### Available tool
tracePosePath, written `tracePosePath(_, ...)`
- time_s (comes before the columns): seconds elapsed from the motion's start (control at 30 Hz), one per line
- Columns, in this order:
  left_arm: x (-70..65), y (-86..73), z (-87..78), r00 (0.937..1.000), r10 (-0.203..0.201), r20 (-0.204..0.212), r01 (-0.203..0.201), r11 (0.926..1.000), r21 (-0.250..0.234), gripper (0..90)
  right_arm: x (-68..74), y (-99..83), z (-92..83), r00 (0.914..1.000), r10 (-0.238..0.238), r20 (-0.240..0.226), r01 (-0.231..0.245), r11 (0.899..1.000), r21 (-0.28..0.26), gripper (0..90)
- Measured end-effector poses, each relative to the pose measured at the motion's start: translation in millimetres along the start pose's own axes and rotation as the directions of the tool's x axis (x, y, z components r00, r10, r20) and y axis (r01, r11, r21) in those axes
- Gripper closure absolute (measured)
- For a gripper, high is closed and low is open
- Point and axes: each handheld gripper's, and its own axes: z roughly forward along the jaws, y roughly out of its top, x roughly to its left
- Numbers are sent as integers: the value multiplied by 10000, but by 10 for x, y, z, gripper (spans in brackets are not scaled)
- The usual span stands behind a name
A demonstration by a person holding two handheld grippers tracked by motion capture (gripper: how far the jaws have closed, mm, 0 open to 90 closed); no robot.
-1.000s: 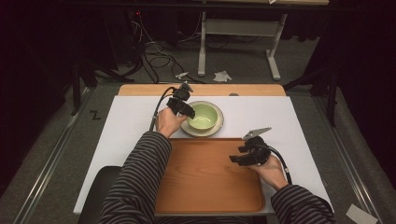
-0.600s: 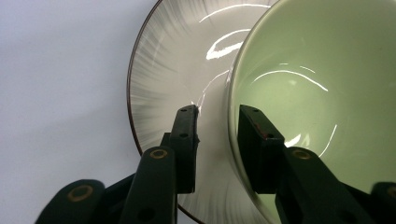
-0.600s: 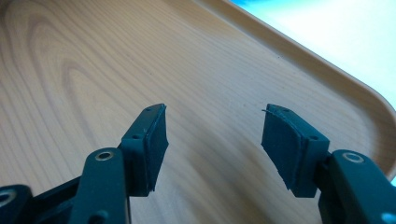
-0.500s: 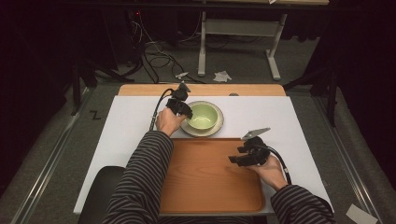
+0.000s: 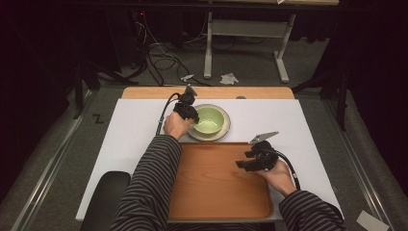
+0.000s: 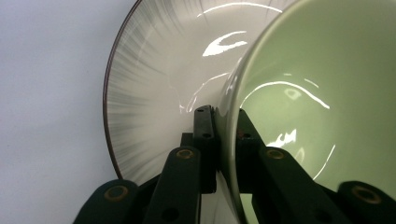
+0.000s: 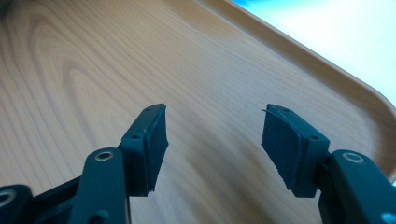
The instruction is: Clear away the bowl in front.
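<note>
Seen from the high view, a pale green bowl (image 5: 209,120) sits in a wider, shallow grey plate (image 5: 224,132) on the white table (image 5: 130,144), touching the far edge of a rounded wooden tray (image 5: 211,187). The left gripper (image 5: 192,117) meets the bowl's left rim, its jaws having just been closing on it; the hand (image 5: 175,126) and striped sleeve (image 5: 149,187) reach in from the near side. The right gripper (image 5: 242,165) hangs over the tray's right half, well apart from the bowl. The sleeve covers the tray's near left corner, and the fingertips at the bowl are too small to make out here.

In the left gripper view, the glossy bowl (image 6: 327,93) wall stands pinched between the two black jaws, one inside the rim, one outside. Beside the bowl the plate (image 6: 154,88) spreads out, smooth and shiny, streaked with fine grey radial lines and edged by a thin dark rim, on the matt white table (image 6: 46,93). Both the bowl and the plate are cut off by the frame.

In the right gripper view, the right gripper (image 7: 212,133) has its jaws spread, nothing between the dark, rough-faced pads (image 7: 280,140). Under them runs the tray (image 7: 93,70), light wood with a flowing grain and a low raised lip, its far corner curving.
</note>
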Motion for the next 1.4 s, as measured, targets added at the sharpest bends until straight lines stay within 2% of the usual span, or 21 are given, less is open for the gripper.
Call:
tracePosePath(0.2, 13, 27, -3, 9993, -325, 176, 325, 9995, -20, 843, 1, -2, 6, 10000, -41, -25, 41, 10000, -10, 417)
tracePosePath(0.23, 50, 37, -47, 9991, 292, 322, -308, 9983, 500, 842, -1, -3, 8, 10000, -11, -45, 11, 10000, 18, 417)
tracePosePath(0.3, 43, 38, -47, 9991, 276, 328, -290, 9987, 423, 841, -3, -1, 5, 10000, -40, -28, 40, 10000, 7, 417)
tracePosePath(0.33, 5, 34, -11, 9992, -345, 214, 348, 9993, -127, 841, -3, 0, 4, 10000, -22, -20, 22, 10000, 2, 417)
tracePosePath(0.5, -7, 47, -63, 9999, -73, 76, 76, 9992, -392, 839, 4, -1, 6, 10000, -47, -39, 46, 10000, -15, 417)
tracePosePath(0.7, 5, 88, -143, 9996, -184, 221, 195, 9984, -521, 839, -1, -2, 9, 10000, -1, -47, 1, 10000, 21, 417)
tracePosePath(1.27, -120, 40, -415, 9953, 491, 839, -448, 9976, -532, 839, -1, -7, 13, 10000, -62, -32, 63, 9999, 125, 416)
tracePosePath(1.37, -142, 8, -466, 9931, 771, 879, -735, 9963, -435, 838, -5, -3, 6, 10000, -50, -16, 50, 10000, 57, 417)
tracePosePath(1.4, -157, -7, -485, 9920, 879, 906, -833, 9951, -537, 838, -5, -3, 9, 10000, -81, -29, 81, 10000, 35, 417)
